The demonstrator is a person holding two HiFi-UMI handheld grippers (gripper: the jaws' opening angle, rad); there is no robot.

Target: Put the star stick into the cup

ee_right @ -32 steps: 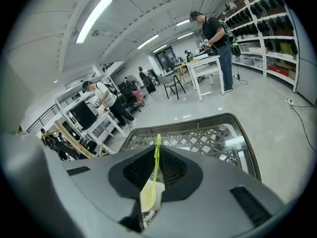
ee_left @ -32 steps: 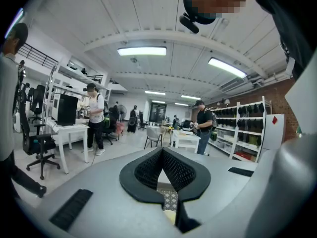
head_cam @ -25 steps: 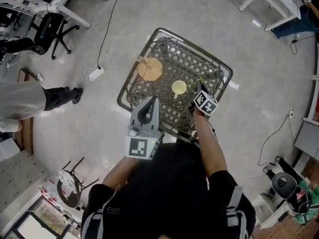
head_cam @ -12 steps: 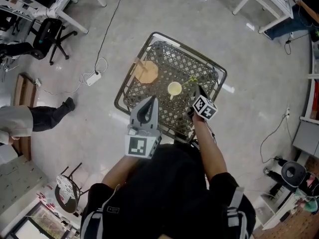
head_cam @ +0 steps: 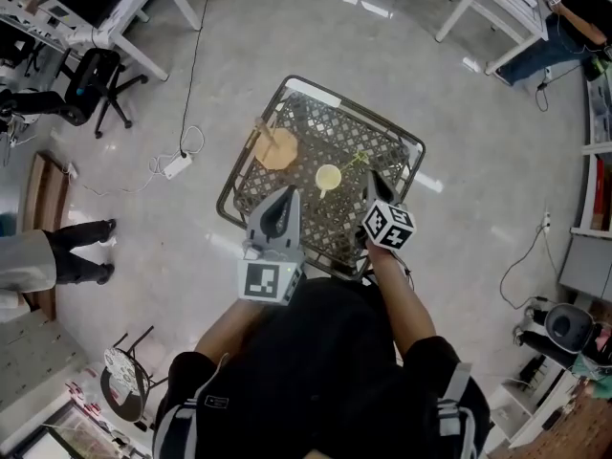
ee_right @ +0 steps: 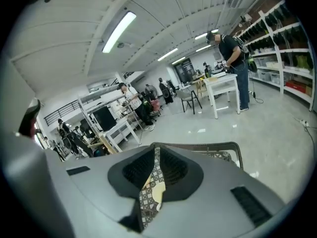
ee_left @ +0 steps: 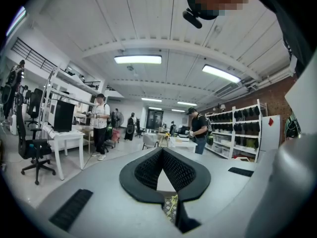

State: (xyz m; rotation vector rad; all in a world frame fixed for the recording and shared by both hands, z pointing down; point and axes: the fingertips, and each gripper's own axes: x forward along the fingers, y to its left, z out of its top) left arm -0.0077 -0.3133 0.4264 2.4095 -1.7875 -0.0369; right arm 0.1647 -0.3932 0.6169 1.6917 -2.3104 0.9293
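Observation:
A cream cup (head_cam: 328, 176) stands upright near the middle of a dark metal lattice table (head_cam: 287, 86). The thin green star stick (head_cam: 359, 159) lies on the lattice just right of the cup, outside it. My right gripper (head_cam: 370, 175) hovers over the table's near right part, a little short of the stick, jaws together with nothing in them. Through its narrow slit (ee_right: 156, 150) I see lattice and a bit of the cup (ee_right: 157, 195). My left gripper (head_cam: 287, 191) hangs over the near left part, shut and empty (ee_left: 162, 150).
A tan round piece with a short handle (head_cam: 277, 148) lies on the table's far left. On the floor to the left are a power strip with cable (head_cam: 177, 165), an office chair (head_cam: 91, 75) and a person's legs (head_cam: 57, 256). White desks (head_cam: 488, 8) stand at the back.
My right gripper has drawn back toward me, away from the stick, which stays beside the cup. The left gripper has hardly moved. The person at the left has stepped away.

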